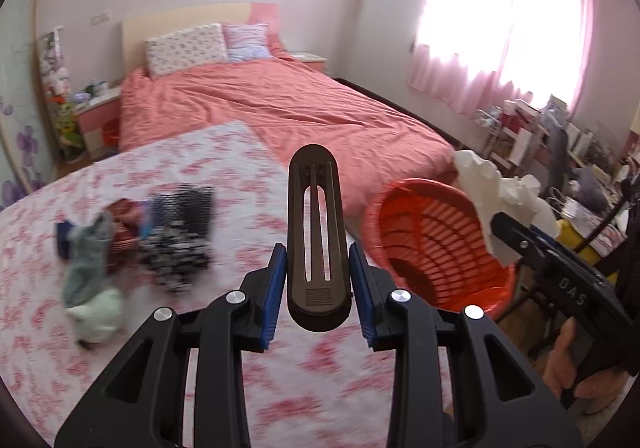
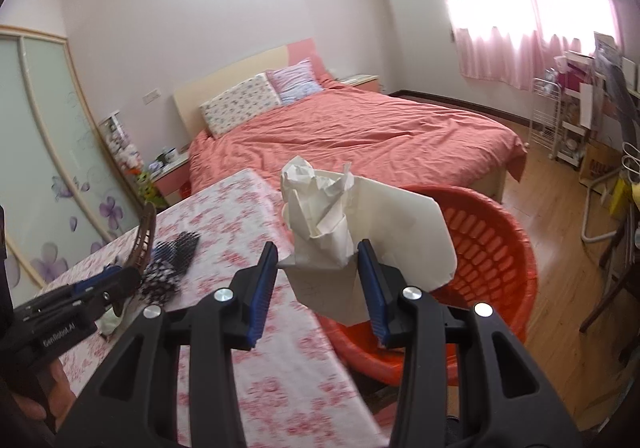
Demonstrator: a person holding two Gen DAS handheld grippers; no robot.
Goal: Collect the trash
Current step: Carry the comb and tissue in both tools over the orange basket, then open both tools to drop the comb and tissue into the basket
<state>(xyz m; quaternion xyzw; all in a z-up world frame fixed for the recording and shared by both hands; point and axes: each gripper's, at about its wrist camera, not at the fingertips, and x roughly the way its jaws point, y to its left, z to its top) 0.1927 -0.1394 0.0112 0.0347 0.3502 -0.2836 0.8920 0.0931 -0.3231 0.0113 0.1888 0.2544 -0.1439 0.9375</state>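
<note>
A crumpled sheet of white paper (image 2: 320, 224) is pinched upright between blue finger pads (image 2: 262, 284), its loose flat flap hanging over the near rim of a round red plastic laundry basket (image 2: 500, 248) with slotted walls. A dark brown, elongated slotted plastic piece (image 1: 316, 232), rounded at both ends, is clamped above a floral-patterned tabletop (image 1: 200, 328), pointing away.

Pinks, reds and one dark brown piece.
I see a white cloth with pink-red floral print on the table (image 2: 248, 328), a red-orange slotted basket (image 2: 496, 248), cream-white crumpled paper (image 2: 336, 232), a dark brown slotted piece (image 1: 318, 232), black-and-white checked fabric (image 1: 180, 240), a salmon bedspread (image 2: 360, 132), and blue pads (image 2: 262, 288) on my black grippers.
</note>
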